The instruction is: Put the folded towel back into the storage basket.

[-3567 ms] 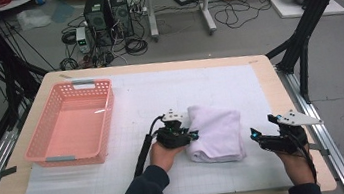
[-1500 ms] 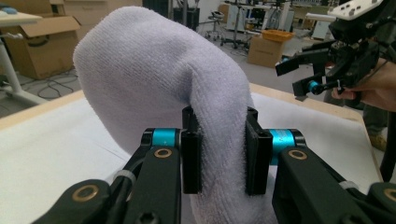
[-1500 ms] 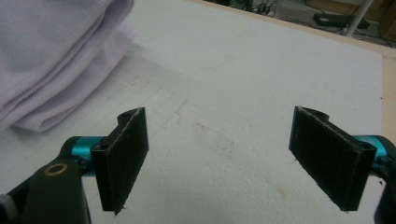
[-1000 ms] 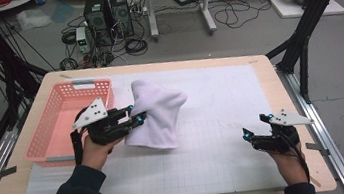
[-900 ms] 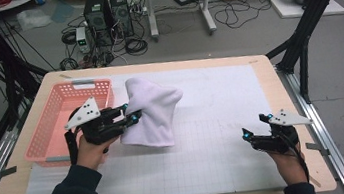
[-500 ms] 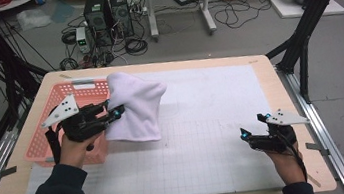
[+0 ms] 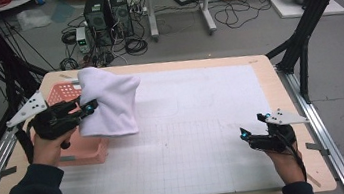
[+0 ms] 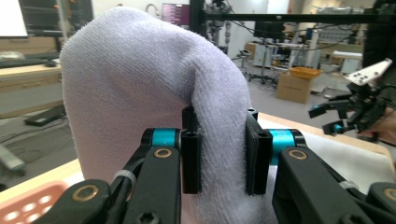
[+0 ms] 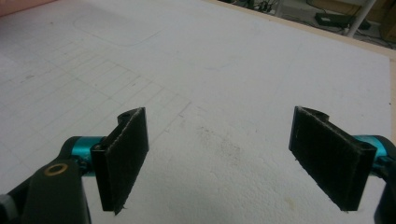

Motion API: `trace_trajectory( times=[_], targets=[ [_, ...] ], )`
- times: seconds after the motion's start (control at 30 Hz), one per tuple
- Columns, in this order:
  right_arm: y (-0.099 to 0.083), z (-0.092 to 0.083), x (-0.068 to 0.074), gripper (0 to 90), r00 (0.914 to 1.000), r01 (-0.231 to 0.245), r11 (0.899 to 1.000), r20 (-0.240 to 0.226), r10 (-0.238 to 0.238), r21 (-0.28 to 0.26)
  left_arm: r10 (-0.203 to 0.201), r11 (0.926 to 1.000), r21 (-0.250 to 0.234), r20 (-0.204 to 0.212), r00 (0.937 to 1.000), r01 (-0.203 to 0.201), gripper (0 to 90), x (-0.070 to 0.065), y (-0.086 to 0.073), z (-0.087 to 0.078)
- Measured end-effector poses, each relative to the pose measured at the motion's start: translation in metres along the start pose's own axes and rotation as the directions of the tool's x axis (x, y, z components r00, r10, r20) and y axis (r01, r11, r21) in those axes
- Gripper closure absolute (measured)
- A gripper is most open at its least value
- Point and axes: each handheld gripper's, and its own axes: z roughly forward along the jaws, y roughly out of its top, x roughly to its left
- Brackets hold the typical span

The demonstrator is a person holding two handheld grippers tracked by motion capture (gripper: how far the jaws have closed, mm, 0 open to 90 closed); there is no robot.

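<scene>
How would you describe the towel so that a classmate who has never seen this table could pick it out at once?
Start at the table with its white gridded mat, then go to its left end, where a pink basket sits. Above that basket the left gripper holds up the towel, pinched between its jaws. It is the one soft, white, drooping thing, lifted off the mat.

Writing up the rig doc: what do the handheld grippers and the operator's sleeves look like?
Both the left gripper and right gripper are black-bodied, with teal collars behind flat black padded jaws, brass-coloured pivot rings, a grey three-cornered dotted plate on top and a trailing black cable. Sleeves are dark.
</scene>
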Motion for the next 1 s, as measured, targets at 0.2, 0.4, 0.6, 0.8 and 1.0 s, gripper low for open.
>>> trace_trajectory(
  times=[0.2,0.4,0.6,0.8,1.0],
  targets=[
    [0.000,0.001,0.001,18.6,1.0000,0.002,1.000,0.001,-0.002,0.007,-0.005,1.0000,-0.004,-0.044,0.9990,0.005,72.8,0.012,0.004,-0.019],
    [0.000,0.002,0.001,18.5,1.0000,0.008,1.000,0.001,-0.008,0.011,-0.012,0.9998,-0.015,-0.092,0.9957,0.011,72.8,0.024,0.005,-0.037],
    [0.000,0.002,0.002,18.6,0.9999,0.011,1.000,0.004,-0.011,0.014,-0.023,0.9996,-0.017,-0.124,0.9920,0.021,72.8,0.033,0.006,-0.049],
    [0.000,0.002,0.002,18.5,0.9999,0.011,1.000,0.007,-0.011,0.014,-0.031,0.9994,-0.021,-0.142,0.9894,0.028,72.8,0.040,0.009,-0.055],
    [0.000,0.002,0.002,18.5,0.9999,0.014,1.000,0.007,-0.014,0.015,-0.021,0.9997,-0.014,-0.152,0.9881,0.019,72.8,0.044,0.016,-0.061]
  ],
)
